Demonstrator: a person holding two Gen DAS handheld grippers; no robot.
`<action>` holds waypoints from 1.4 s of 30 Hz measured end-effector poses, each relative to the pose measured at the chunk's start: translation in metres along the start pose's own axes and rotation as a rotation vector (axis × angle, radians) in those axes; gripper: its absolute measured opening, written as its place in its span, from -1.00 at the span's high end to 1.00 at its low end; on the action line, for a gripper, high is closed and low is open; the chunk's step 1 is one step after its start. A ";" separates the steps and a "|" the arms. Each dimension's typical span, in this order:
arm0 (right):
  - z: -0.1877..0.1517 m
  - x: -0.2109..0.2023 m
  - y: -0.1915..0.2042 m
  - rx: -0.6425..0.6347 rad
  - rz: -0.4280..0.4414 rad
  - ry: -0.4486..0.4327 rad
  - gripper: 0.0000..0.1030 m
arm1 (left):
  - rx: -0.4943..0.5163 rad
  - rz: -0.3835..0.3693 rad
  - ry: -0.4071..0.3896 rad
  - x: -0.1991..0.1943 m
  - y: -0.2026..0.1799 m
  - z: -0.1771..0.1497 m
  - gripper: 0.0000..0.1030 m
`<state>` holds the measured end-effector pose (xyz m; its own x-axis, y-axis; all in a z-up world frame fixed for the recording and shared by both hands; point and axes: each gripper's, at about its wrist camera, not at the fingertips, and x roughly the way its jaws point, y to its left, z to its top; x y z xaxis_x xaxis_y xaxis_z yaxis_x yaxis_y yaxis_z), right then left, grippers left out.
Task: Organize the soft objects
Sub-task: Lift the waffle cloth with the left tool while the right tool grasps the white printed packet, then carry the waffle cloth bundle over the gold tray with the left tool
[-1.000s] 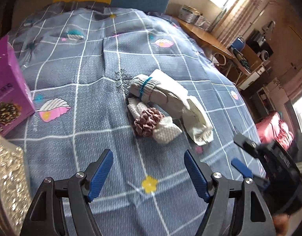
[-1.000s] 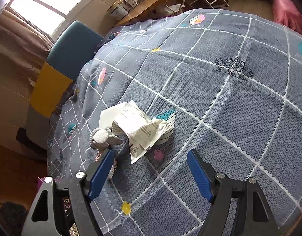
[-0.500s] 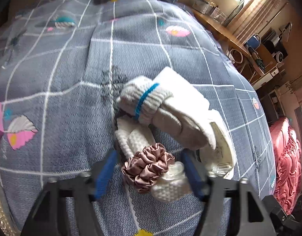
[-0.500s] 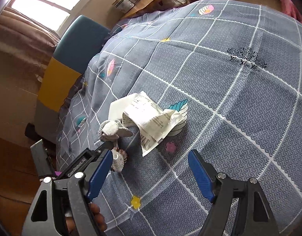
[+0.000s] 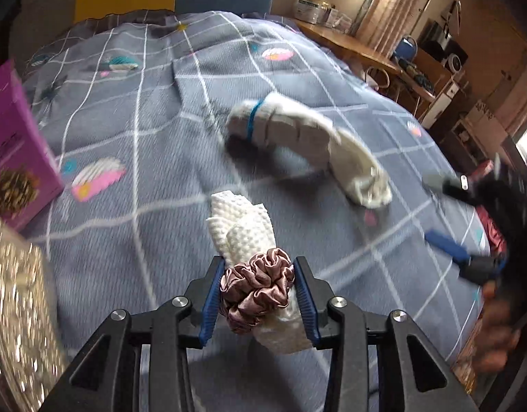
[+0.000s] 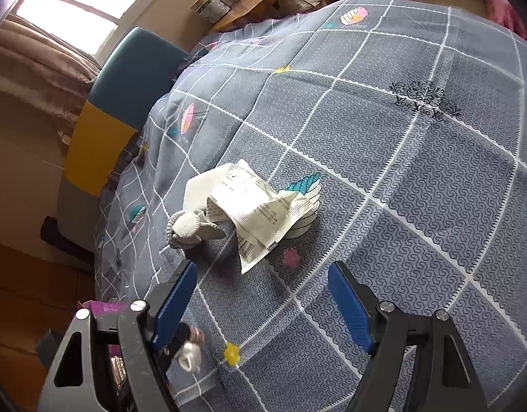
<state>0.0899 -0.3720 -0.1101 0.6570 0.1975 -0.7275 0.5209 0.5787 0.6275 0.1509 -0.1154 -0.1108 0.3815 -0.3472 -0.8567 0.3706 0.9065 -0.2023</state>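
Closing my left gripper [image 5: 258,295] on the satin scrunchie [image 5: 256,288] around the white knit cloth [image 5: 242,226], lifted above the bedspread [image 5: 133,130], I judge it light, squashy and slippery, best pinched mid-bundle, while my right gripper [image 6: 263,305] hangs open and empty.

The right tool [image 6: 263,304] hangs over the grey checked bedspread [image 6: 417,189] with its blue pads wide apart and nothing between them. Just beyond lies a crumpled white printed packet [image 6: 253,213], touching a rolled grey sock [image 6: 189,228] on its left. A blue and yellow headboard [image 6: 126,82] stands behind.
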 end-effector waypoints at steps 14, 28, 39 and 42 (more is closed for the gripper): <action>0.001 0.011 0.046 -0.316 -0.167 0.012 -0.39 | 0.044 -0.009 -0.029 0.010 0.013 -0.044 0.24; 0.041 0.109 0.075 -0.686 -0.390 0.137 0.02 | 0.041 -0.017 -0.069 0.006 0.014 -0.053 0.24; 0.000 0.056 0.049 -0.596 -0.387 0.229 0.30 | 0.047 -0.004 -0.094 0.001 0.009 -0.058 0.24; -0.023 0.052 0.042 -0.609 -0.336 0.269 0.27 | 0.058 0.009 -0.100 0.001 0.006 -0.060 0.24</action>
<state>0.1339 -0.3190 -0.1278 0.3186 0.0741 -0.9450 0.2248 0.9626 0.1512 0.1027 -0.0960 -0.1408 0.4667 -0.3642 -0.8060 0.4145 0.8951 -0.1644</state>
